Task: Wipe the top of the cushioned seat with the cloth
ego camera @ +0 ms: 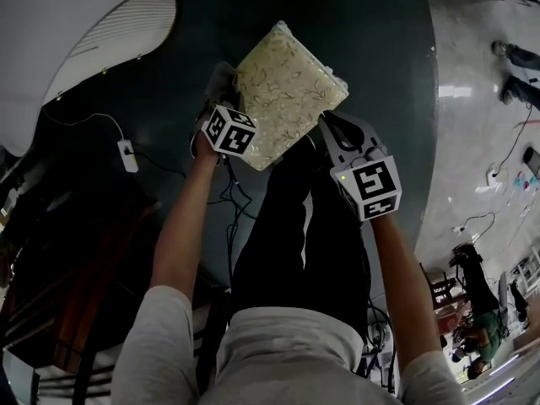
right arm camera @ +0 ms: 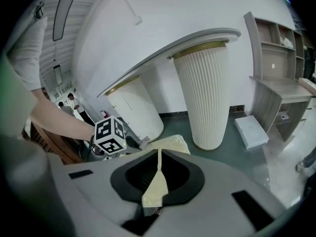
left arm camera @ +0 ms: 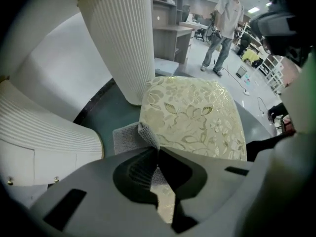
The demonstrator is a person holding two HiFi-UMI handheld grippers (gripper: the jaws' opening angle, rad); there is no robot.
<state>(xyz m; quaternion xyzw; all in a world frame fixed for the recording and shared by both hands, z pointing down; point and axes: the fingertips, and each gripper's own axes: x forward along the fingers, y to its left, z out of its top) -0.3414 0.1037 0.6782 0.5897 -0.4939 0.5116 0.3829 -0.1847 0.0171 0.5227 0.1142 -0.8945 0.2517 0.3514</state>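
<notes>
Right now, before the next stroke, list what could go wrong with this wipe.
1. The left claw pinches only a corner of the grey cloth, which sits at the cushioned seat's edge. The claw tips, not the cloth, may scrape the patterned fabric.
2. The right claw is shut beside the seat and seems not to hold it, so the seat could slide under a push.
</notes>
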